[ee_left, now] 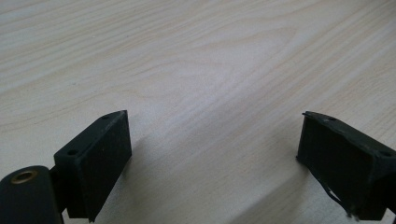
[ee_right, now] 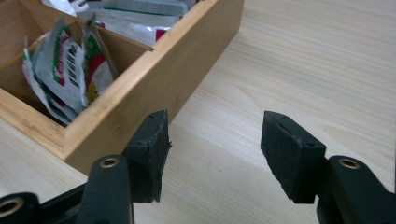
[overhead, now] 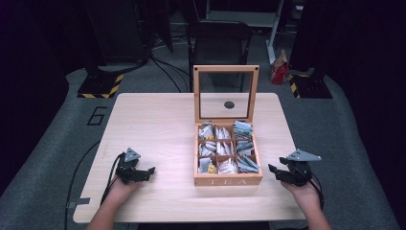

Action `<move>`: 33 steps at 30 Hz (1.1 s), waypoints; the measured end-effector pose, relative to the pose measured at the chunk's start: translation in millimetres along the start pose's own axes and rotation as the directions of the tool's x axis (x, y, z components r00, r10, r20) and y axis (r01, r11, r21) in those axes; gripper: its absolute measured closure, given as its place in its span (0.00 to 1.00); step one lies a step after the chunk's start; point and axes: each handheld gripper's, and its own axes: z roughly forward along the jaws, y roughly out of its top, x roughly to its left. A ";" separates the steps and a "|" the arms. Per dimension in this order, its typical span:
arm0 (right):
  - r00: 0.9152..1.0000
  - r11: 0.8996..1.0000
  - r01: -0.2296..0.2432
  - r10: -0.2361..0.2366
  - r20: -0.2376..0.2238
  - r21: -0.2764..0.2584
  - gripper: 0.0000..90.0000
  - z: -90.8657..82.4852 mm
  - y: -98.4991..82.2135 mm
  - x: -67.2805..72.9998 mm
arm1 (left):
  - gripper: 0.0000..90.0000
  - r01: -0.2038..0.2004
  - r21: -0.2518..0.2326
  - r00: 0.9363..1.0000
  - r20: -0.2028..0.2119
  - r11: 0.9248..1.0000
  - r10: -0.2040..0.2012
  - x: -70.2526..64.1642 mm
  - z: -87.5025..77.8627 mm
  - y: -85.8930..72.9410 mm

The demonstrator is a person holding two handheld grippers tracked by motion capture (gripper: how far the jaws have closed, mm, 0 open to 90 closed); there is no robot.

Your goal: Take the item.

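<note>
Two claws hovered apart over the table (overhead: 153, 120), both unclenched and holding nothing: left gripper (overhead: 146, 173) above bare wood, right gripper (overhead: 274, 171) just beside the tea box (overhead: 228, 181), whose near corner stood off its left jaw. Looked stiff and fairly light as a wooden box, the glazed lid (overhead: 226, 93) upright and fragile, the tea bags (ee_right: 65, 70) soft. Best grasped by a side wall, judged from here.

A wooden tea box (overhead: 228, 180) (marked "TEA" on its front wall) is seen on the table's right half, toward the near edge. Its glass-paned lid (overhead: 226, 93) is propped upright at the back. Nine compartments are packed with upright sachets (overhead: 225, 152).
</note>
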 end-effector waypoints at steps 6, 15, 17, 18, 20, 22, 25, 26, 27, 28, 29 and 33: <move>1.000 1.000 0.009 -0.010 -0.020 -0.021 0.48 -5.4 7.8 5.8 | 0.10 0.003 0.002 1.000 0.001 1.000 -0.003 -0.2 -0.1 -0.1; 0.998 0.998 0.040 -0.043 -0.044 -0.047 0.50 -15.5 20.1 13.4 | 0.10 0.002 0.002 1.000 0.001 1.000 -0.002 -0.2 -0.1 0.0; 0.997 0.998 0.041 -0.044 -0.057 -0.054 0.51 -17.5 23.6 15.0 | 0.10 0.001 0.001 1.000 0.000 1.000 -0.001 -0.1 -0.1 0.0; 0.997 0.997 0.045 -0.049 -0.062 -0.058 0.52 -18.5 25.8 15.2 | 0.10 0.001 0.001 1.000 0.000 1.000 -0.001 -0.1 -0.1 0.0; 0.997 0.997 0.041 -0.045 -0.070 -0.060 0.53 -19.0 27.4 15.7 | 0.10 -0.001 -0.003 1.000 -0.002 1.000 0.001 0.1 0.2 0.1; 0.994 0.997 0.049 -0.055 -0.091 -0.059 0.54 -20.0 31.3 16.1 | 0.10 -0.001 -0.002 1.000 -0.002 1.000 0.001 0.0 0.2 0.0; 0.992 0.997 0.046 -0.052 -0.111 -0.059 0.55 -19.7 33.8 16.5 | 0.10 -0.002 -0.002 1.000 -0.002 1.000 0.002 0.1 0.1 0.1; 0.991 0.997 0.055 -0.062 -0.121 -0.057 0.56 -19.6 34.7 15.6 | 0.10 -0.001 -0.002 1.000 -0.002 1.000 0.001 0.1 0.1 0.1; 0.990 0.997 0.051 -0.057 -0.128 -0.056 0.57 -19.3 35.4 16.1 | 0.10 -0.001 -0.002 1.000 -0.002 1.000 0.001 0.0 0.2 0.0; 0.988 0.997 0.054 -0.062 -0.143 -0.059 0.58 -18.9 36.0 15.7 | 0.10 -0.002 -0.002 1.000 -0.002 1.000 0.002 0.1 0.2 0.0; 0.985 0.996 0.056 -0.066 -0.160 -0.064 0.59 -18.2 36.5 15.6 | 0.10 -0.002 -0.002 1.000 -0.002 1.000 0.002 0.1 0.2 0.0; 0.977 0.996 0.069 -0.079 -0.200 -0.059 0.63 -14.2 38.5 16.2 | 0.10 -0.002 -0.001 1.000 -0.002 1.000 0.002 0.1 0.2 0.1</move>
